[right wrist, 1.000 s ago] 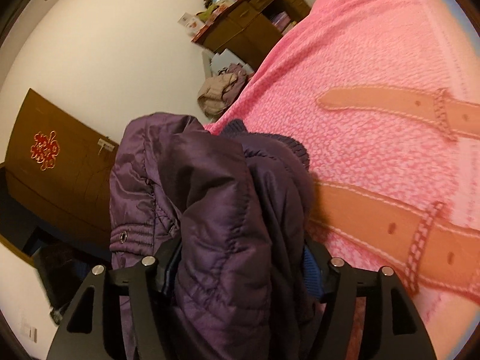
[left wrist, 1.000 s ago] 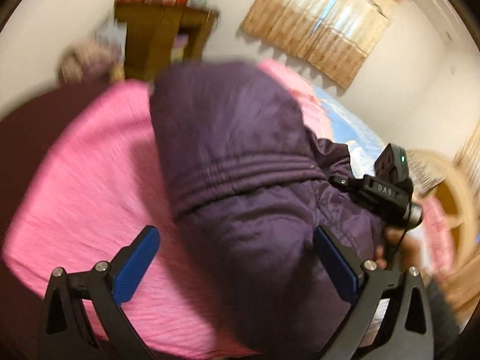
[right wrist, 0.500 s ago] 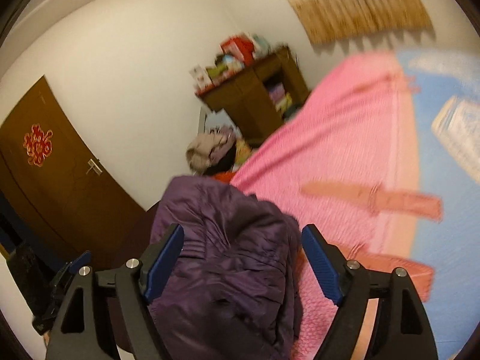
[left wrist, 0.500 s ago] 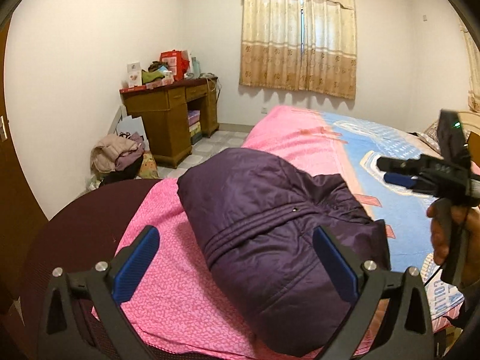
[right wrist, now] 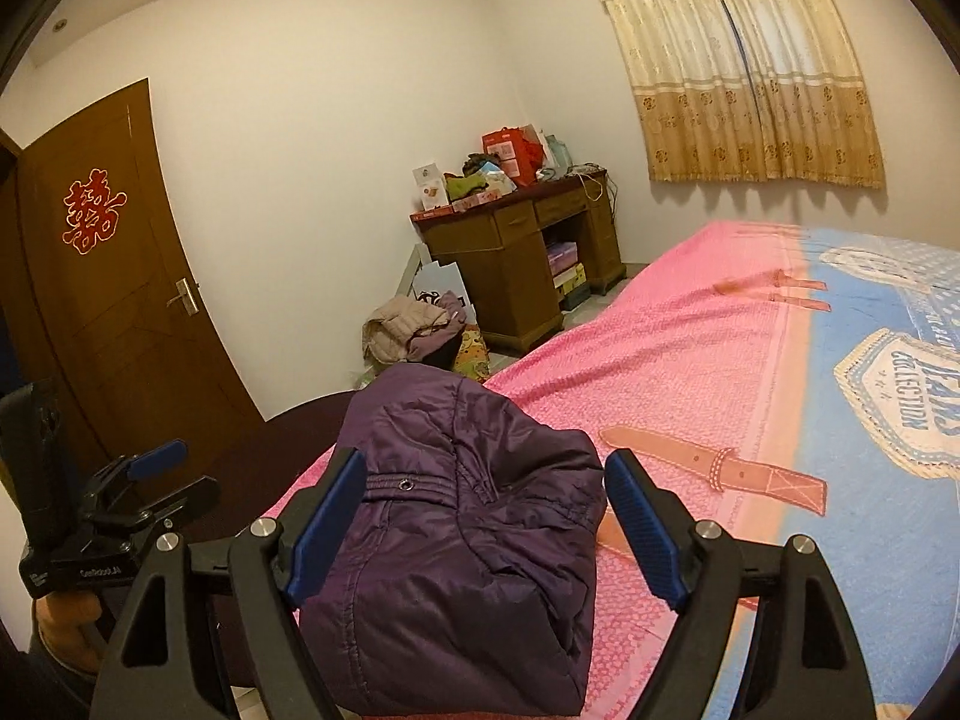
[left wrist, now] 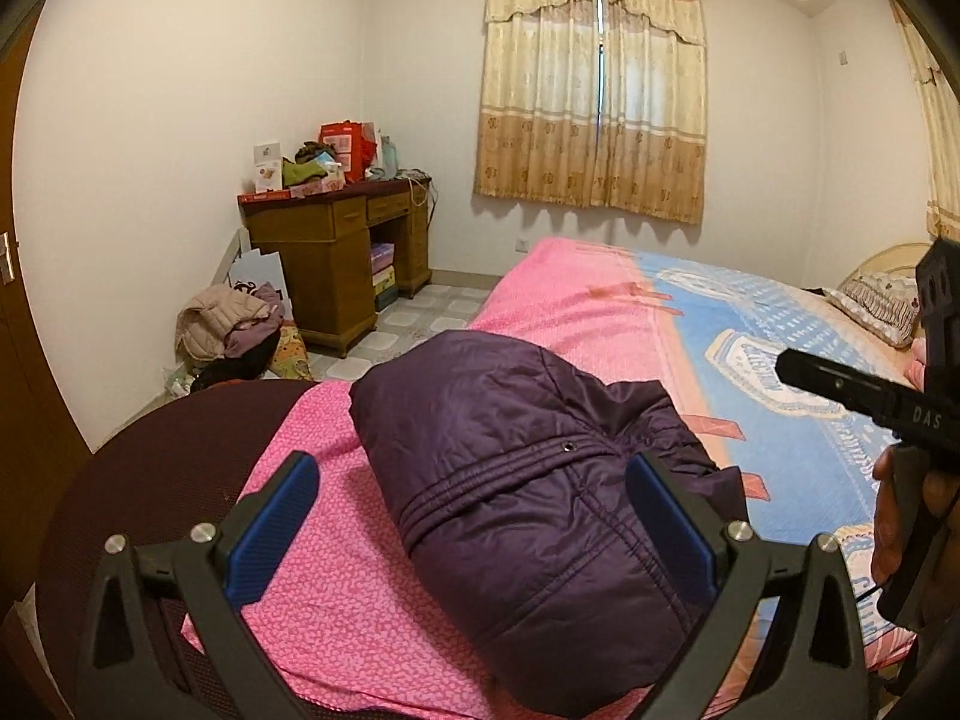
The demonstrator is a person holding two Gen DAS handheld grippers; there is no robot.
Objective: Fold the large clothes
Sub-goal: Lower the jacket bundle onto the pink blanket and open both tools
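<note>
Left wrist view: our left gripper (left wrist: 468,516) hangs with its jaws spread wide, grasping nothing, above the purple jacket (left wrist: 528,510), which lies folded in a bundle on the pink end of the bed (left wrist: 576,312). At right, our right gripper (right wrist: 486,522) likewise gapes, released, over the bundle.

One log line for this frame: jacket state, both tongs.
purple jacket: folded bundle on the bed, near corner | left tongs: open, empty, above bundle | right tongs: open, empty, above bundle
</note>
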